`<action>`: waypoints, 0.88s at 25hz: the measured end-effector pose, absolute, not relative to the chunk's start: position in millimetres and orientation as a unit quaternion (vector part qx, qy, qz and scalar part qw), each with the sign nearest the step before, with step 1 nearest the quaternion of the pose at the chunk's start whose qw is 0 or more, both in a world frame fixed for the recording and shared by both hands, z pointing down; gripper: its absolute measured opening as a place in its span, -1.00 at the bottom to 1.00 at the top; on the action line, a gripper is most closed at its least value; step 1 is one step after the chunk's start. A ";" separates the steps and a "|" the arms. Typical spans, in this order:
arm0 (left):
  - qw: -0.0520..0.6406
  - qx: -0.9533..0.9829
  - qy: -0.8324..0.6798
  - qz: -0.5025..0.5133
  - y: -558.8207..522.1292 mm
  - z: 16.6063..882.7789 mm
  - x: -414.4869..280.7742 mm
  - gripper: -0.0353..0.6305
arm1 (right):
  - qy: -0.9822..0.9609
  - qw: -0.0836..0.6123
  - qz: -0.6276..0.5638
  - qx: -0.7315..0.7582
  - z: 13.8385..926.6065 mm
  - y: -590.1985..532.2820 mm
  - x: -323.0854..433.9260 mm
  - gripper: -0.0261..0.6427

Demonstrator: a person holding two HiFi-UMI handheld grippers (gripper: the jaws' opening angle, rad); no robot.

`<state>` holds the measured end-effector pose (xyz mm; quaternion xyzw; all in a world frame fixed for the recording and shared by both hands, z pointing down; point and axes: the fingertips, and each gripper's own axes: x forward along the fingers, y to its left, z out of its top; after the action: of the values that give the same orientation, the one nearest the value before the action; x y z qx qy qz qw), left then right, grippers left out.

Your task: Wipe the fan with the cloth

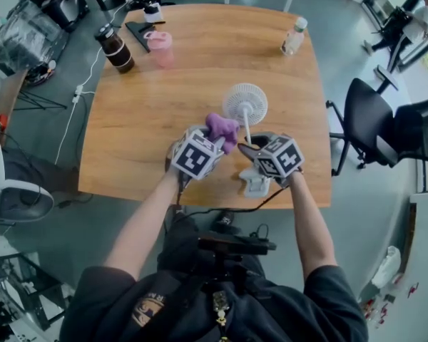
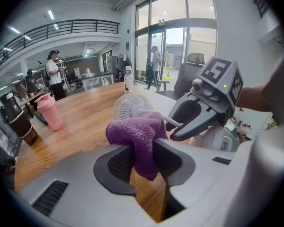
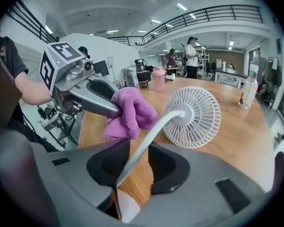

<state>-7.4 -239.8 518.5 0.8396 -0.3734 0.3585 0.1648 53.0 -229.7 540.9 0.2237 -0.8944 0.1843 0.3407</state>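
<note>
A small white fan (image 1: 244, 103) stands on the wooden table (image 1: 128, 127), its thin stem running down to a white base (image 1: 255, 184) near the front edge. My left gripper (image 1: 212, 147) is shut on a purple cloth (image 1: 222, 129), which it holds just left of the fan head. The left gripper view shows the cloth (image 2: 139, 136) bunched between the pads, with the fan head (image 2: 130, 108) behind it. My right gripper (image 3: 138, 150) is open; the fan's stem (image 3: 151, 134) passes between its jaws with a gap showing. The fan head (image 3: 191, 117) faces away beyond them.
A pink cup (image 1: 160, 48) and a dark bottle (image 1: 115, 48) stand at the table's far left, a clear bottle (image 1: 294, 35) at the far right. A black chair (image 1: 371, 127) stands off the right edge. Cables hang off the left side.
</note>
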 end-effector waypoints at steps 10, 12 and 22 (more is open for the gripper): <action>0.168 0.844 -0.360 0.359 -234.3 524.8 37.7 -0.56 | -0.873 0.310 0.244 0.288 540.9 -247.3 102.8 -0.50; 0.166 0.845 -0.358 0.360 -234.2 524.9 44.5 -0.56 | -0.867 0.315 0.240 0.303 540.0 -249.8 111.5 -0.47; 0.160 0.852 -0.347 0.357 -241.5 520.5 57.0 -0.56 | -0.816 0.373 0.208 0.389 541.9 -252.8 142.8 -0.42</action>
<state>57.0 -241.5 520.5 0.8522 -0.3470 0.3574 0.1600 142.8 -252.8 541.9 0.3894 -0.8160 0.2084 0.3730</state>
